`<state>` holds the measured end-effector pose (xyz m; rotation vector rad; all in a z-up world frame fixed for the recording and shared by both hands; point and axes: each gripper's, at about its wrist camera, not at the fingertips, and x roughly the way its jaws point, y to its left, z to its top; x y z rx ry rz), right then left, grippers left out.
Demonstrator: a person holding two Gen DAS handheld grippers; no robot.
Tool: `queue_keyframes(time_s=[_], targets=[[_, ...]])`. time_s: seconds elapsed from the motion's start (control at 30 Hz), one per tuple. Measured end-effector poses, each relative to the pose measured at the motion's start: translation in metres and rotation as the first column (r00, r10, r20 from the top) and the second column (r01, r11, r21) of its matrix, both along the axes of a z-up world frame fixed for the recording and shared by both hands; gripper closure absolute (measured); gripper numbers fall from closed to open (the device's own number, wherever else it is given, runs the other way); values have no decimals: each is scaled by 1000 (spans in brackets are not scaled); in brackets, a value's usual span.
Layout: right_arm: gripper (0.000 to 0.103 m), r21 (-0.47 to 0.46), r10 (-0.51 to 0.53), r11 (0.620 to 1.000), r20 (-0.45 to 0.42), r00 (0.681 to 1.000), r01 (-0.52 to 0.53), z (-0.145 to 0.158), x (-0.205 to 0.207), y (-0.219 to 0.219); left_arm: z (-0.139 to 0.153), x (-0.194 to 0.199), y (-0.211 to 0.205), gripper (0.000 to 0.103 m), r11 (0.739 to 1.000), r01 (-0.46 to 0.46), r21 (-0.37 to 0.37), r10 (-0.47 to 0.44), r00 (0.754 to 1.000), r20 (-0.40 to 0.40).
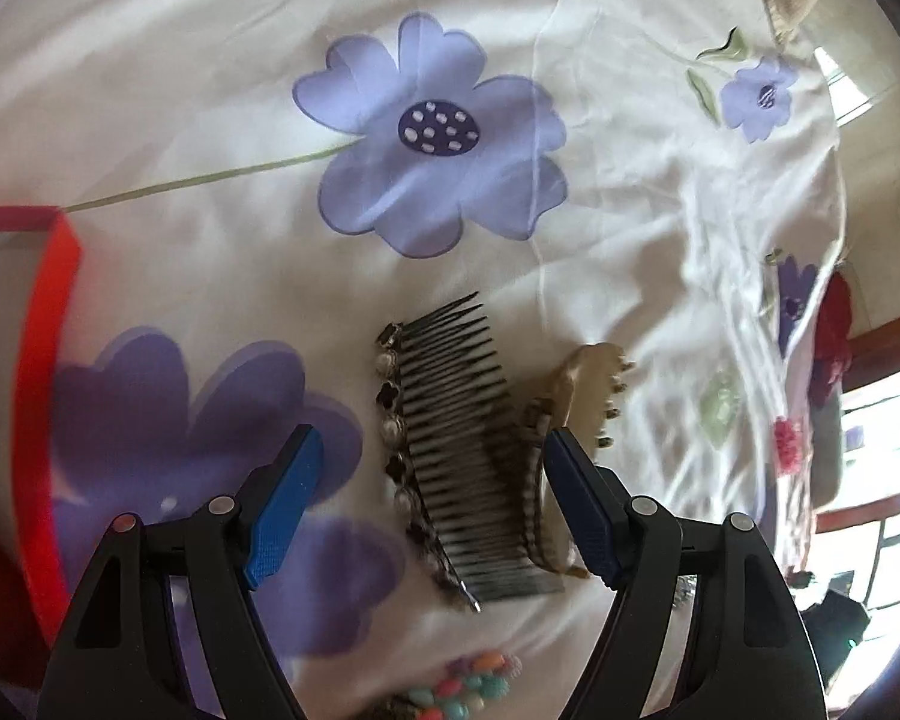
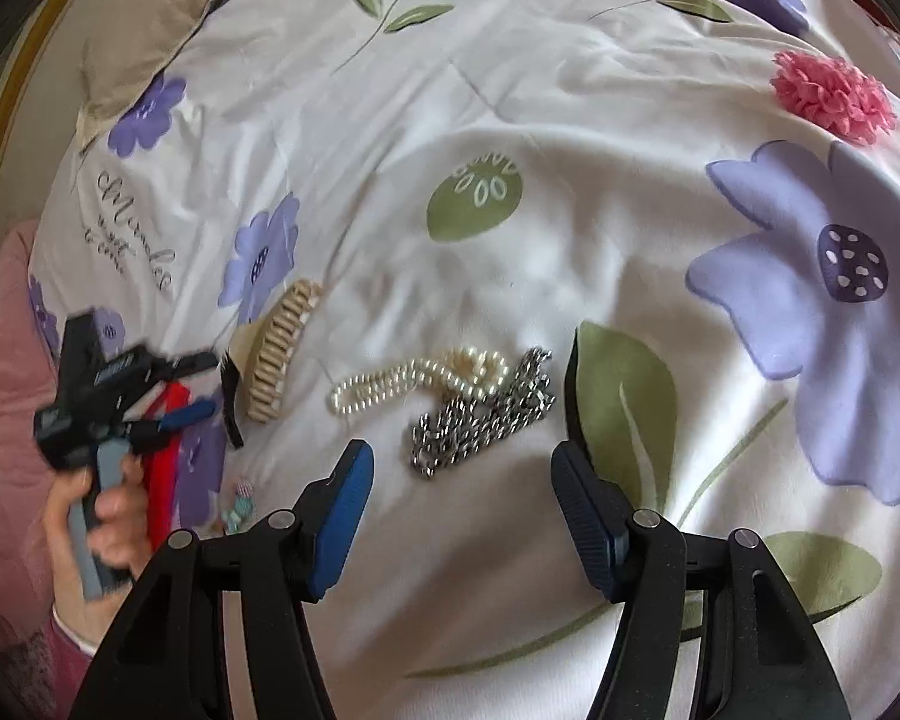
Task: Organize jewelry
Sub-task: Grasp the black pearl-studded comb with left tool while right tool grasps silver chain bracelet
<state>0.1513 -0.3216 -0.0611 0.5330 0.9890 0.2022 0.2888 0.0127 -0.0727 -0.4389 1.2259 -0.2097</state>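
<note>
Right wrist view: cursive "Miracles" is printed at the left of the flowered bedsheet. The right gripper gapes wide and empty just below a pearl necklace tangled with a silver chain, bare cloth all round. Left wrist view: the left gripper, wide, holds nothing and frames a dark hair comb beside a beige claw clip; a red box borders the left edge.
</note>
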Motion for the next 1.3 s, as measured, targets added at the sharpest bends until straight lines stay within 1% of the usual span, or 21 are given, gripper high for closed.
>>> queue_keyframes(time_s=[0.07, 0.13, 0.2, 0.27, 0.3, 0.37, 0.4, 0.43, 0.47, 0.5, 0.53, 0.6, 0.67, 0.73, 0.83, 0.97, 1.1, 1.2, 1.3], targets=[[39, -28, 23, 999, 0, 1000, -23, -1, 3, 7, -4, 2, -3, 27, 1000, 9, 6, -9, 1000, 0], [39, -54, 37, 998, -1, 999, -37, -4, 7, 12, -7, 2, -7, 25, 999, 33, 43, -34, 999, 6], [39, -103, 54, 993, -3, 999, -54, -7, 12, 19, -9, 0, -11, 25, 996, 60, 73, -62, 998, 23], [40, -173, 71, 982, -2, 998, -70, -10, 19, 29, -10, -3, -15, 27, 991, 87, 106, -90, 995, 29], [41, -193, 73, 978, -1, 997, -72, -10, 20, 32, -11, -4, -17, 31, 988, 96, 125, -100, 995, 26], [50, -272, 85, 959, 2, 996, -81, -10, 25, 42, -12, -11, -26, 37, 973, 128, 194, -139, 989, 42], [61, -316, 81, 946, 3, 997, -76, -9, 25, 46, -12, -14, -29, 44, 964, 144, 225, -159, 986, 48], [72, -333, 80, 940, 6, 997, -74, -9, 25, 46, -11, -18, -31, 51, 957, 155, 244, -173, 983, 54], [77, -333, 77, 940, 9, 997, -70, -8, 23, 45, -11, -21, -31, 51, 955, 164, 246, -184, 981, 59], [82, -321, 74, 945, 11, 997, -66, -8, 23, 43, -10, -24, -29, 52, 957, 168, 238, -188, 980, 63], [84, -311, 73, 948, 12, 997, -65, -8, 23, 42, -9, -27, -27, 53, 959, 170, 227, -189, 980, 66], [85, -257, 70, 964, 16, 997, -63, -7, 22, 35, -6, -34, -22, 53, 963, 171, 206, -189, 979, 72], [85, -157, 60, 986, 16, 998, -57, -7, 20, 27, -1, -42, -17, 53, 968, 166, 188, -183, 980, 76], [89, -103, 59, 993, 19, 998, -57, -5, 17, 25, 4, -52, -11, 53, 973, 163, 166, -178, 980, 85], [90, -35, 70, 997, 42, 997, -68, 4, 11, 28, 16, -68, -4, 53, 978, 155, 138, -169, 980, 102], [90, -9, 83, 997, 75, 994, -82, 18, 5, 35, 32, -90, 5, 53, 983, 145, 110, -159, 978, 134], [90, 37, 100, 994, 113, 989, -105, 37, 1, 42, 49, -110, 19, 53, 988, 129, 89, -143, 975, 170], [90, 54, 120, 990, 147, 982, -129, 52, -1, 54, 60, -124, 32, 53, 991, 104, 80, -118, 974, 194], [90, 63, 145, 986, 163, 976, -157, 59, 0, 67, 72, -137, 50, 53, 994, 73, 76, -88, 972, 218]])
